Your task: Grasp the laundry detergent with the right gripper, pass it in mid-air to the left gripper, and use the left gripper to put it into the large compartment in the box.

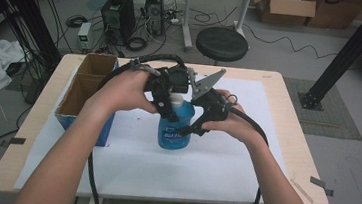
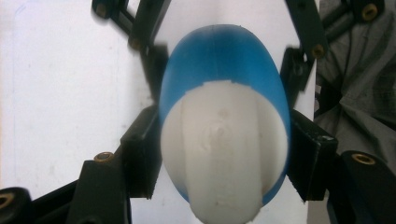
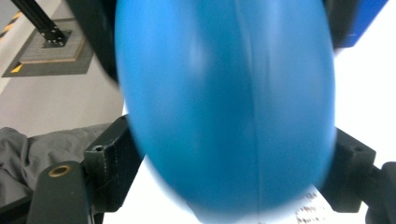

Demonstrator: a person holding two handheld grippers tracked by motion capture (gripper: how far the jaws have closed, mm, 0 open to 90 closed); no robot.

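- Left gripper (image 1: 168, 101) clamps the white cap (image 2: 219, 149) of the blue bottle (image 1: 175, 126).
- Right gripper (image 1: 202, 119) jaws spread around the body, grip unclear.
- Risk: bottle tips if cap twists loose.

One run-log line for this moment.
blue plastic bottle, white cap: upright on table | left gripper: shut on cap end | right gripper: around body, grip unclear

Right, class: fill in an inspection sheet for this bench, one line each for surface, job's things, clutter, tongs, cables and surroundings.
Surface: wooden table under a white sheet.
Job's things: blue bottle with a white cap, upright.
Clutter: open cardboard box at the left edge.
Tongs: left tongs shut on the bottle's top; right tongs straddle its body, grip unclear.
Cables: black cable trailing off the near edge.
Surroundings: round stool, computer towers, cardboard boxes.
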